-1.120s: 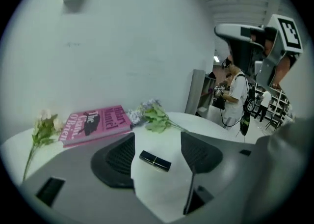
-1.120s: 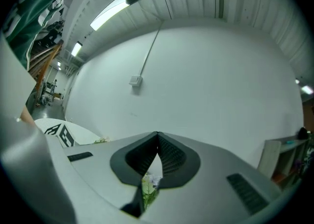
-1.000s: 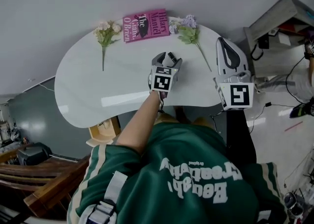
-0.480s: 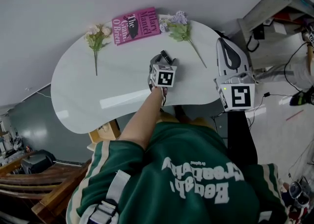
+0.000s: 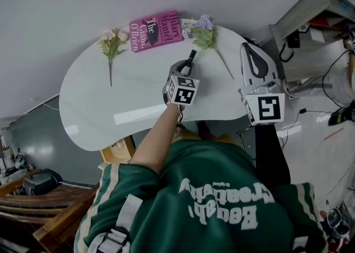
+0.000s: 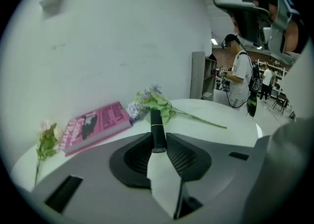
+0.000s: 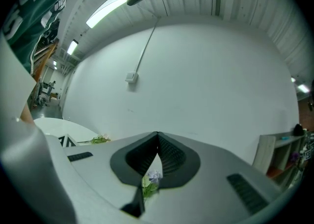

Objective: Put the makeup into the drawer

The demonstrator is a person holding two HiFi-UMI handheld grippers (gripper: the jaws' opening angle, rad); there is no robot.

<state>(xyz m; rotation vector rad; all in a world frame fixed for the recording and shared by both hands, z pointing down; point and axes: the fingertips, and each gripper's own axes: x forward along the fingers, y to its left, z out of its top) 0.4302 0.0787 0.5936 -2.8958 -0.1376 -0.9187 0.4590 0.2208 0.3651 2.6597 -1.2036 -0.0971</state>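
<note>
The left gripper (image 5: 186, 69) has just been closing and is now clamped on the slim black makeup tube with a gold band (image 6: 156, 124). It holds the tube's lower end above the white oval bench (image 5: 111, 107). The tube looks light, rigid and glossy-round, so it may pivot or slip; a mid-barrel hold seems safer. No print on it is readable. The pink paperback book (image 5: 156, 30) reads "Hilary Mantel, The Giant, O'Brien". The right gripper (image 7: 157, 135) has its jaws together on nothing.

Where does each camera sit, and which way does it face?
Head view: on the head, steeply down at the table; shirt, left arm, left gripper, right gripper show.
Left gripper view: on it, along jaws just closed on a makeup stick, toward the book.
Right gripper view: on it, level at the wall past shut jaws.
Shared: the purple flower, in all three.
</note>
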